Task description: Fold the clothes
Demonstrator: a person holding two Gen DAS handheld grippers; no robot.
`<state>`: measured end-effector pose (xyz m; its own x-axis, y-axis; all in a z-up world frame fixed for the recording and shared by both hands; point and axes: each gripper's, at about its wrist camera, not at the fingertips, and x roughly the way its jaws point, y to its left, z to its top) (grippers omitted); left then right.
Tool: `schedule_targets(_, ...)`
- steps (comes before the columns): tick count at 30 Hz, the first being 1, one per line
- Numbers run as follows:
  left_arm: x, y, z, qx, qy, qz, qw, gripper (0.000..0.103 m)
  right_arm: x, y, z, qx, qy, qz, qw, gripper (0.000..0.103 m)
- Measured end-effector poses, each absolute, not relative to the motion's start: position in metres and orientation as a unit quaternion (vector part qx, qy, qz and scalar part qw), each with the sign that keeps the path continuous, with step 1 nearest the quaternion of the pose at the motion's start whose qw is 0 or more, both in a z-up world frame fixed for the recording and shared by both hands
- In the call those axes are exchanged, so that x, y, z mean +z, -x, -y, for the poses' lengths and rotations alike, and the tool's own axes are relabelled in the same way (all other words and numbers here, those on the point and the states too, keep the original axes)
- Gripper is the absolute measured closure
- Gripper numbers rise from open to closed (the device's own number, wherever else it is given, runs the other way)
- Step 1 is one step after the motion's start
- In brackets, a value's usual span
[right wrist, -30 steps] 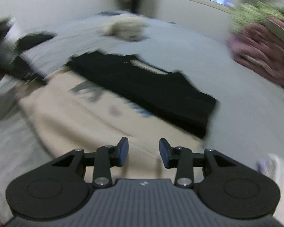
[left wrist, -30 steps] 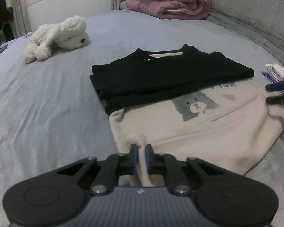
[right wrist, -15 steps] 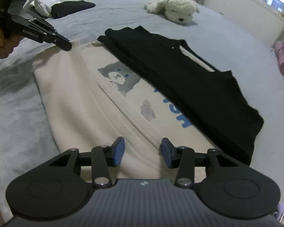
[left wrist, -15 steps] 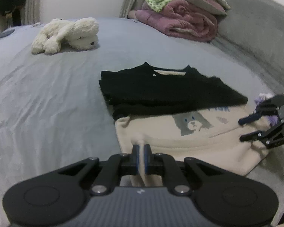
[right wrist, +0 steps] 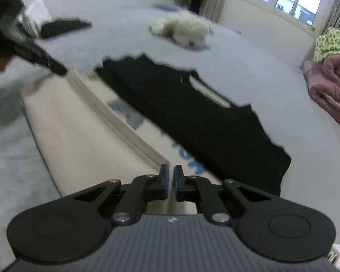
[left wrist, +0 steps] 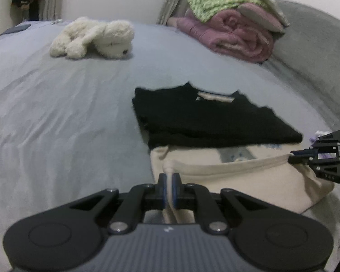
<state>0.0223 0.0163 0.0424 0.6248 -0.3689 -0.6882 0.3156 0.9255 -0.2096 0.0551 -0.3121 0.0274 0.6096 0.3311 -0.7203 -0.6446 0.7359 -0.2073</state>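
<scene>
Two hand-held grippers are clamped on the cream sweatshirt (left wrist: 249, 181). My left hand-held gripper (left wrist: 169, 189) pinches its ribbed hem corner. My right hand-held gripper (right wrist: 169, 182) has its jaws nearly together on the other hem corner. Hem lifted as a taut band between them. Just ahead lies a folded black shirt (left wrist: 206, 117), matte, rectangular, overlapping the sweatshirt's bear print. Beyond, on the grey bed (left wrist: 68, 113), a fluffy white plush toy (left wrist: 93, 37).
</scene>
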Motion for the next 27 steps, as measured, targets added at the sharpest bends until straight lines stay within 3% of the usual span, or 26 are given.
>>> schedule_targets(5, 0.035, -0.022, -0.009, -0.185, -0.010, -0.389, 0.902, 0.094, 0.027, -0.057, 0.316, 0.271, 0.212, -0.339, 0.876, 0.092)
schedule_targets(7, 0.036, -0.021, -0.009, -0.184, -0.016, -0.382, 0.905, 0.094, 0.035, -0.055, 0.329, 0.260, 0.187, -0.339, 0.884, 0.079)
schedule_targets(9, 0.036, -0.021, -0.009, -0.184, -0.016, -0.381, 0.906, 0.094, 0.042, -0.055, 0.347, 0.231, 0.165, -0.345, 0.895, 0.075)
schedule_targets(17, 0.036, -0.023, -0.014, -0.187, 0.001, -0.385, 0.904, 0.090, 0.042, -0.055, 0.406, 0.172, 0.066, -0.386, 0.904, 0.075)
schedule_targets(27, 0.035, -0.023, -0.015, -0.192, 0.018, -0.386, 0.902, 0.094, 0.030, -0.055, 0.440, 0.178, -0.041, -0.421, 0.888, 0.073)
